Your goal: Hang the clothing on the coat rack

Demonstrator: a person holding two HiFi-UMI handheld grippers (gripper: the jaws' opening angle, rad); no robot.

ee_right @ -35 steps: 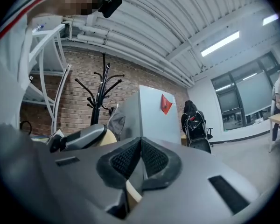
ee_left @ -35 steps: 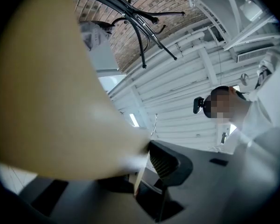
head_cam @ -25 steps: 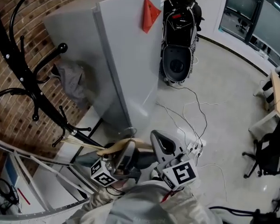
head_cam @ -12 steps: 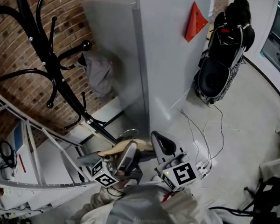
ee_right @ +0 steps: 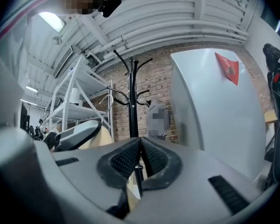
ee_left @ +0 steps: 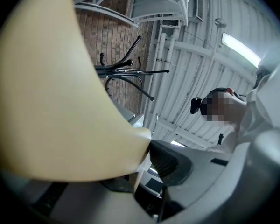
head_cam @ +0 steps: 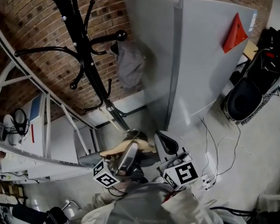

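Left gripper (head_cam: 132, 145) clamped cream hanger (head_cam: 114, 150) | right gripper (head_cam: 160, 137) jaws met | one coat rack (head_cam: 86, 64), one grey garment (head_cam: 129, 64) beside cabinet (head_cam: 200, 55) edge | floor (head_cam: 261, 143) lay open

Black coat rack (head_cam: 83, 55) against a red-brown brick wall (head_cam: 32, 36). Grey garment (head_cam: 130, 66), pale grey cabinet (head_cam: 200, 64) with a red triangle (head_cam: 235, 31), cream hanger (head_cam: 116, 149).

The coat rack (head_cam: 92, 73) is glossy black metal, the wall (head_cam: 28, 31) rough brick, the hanger (head_cam: 116, 149) smooth pale wood.
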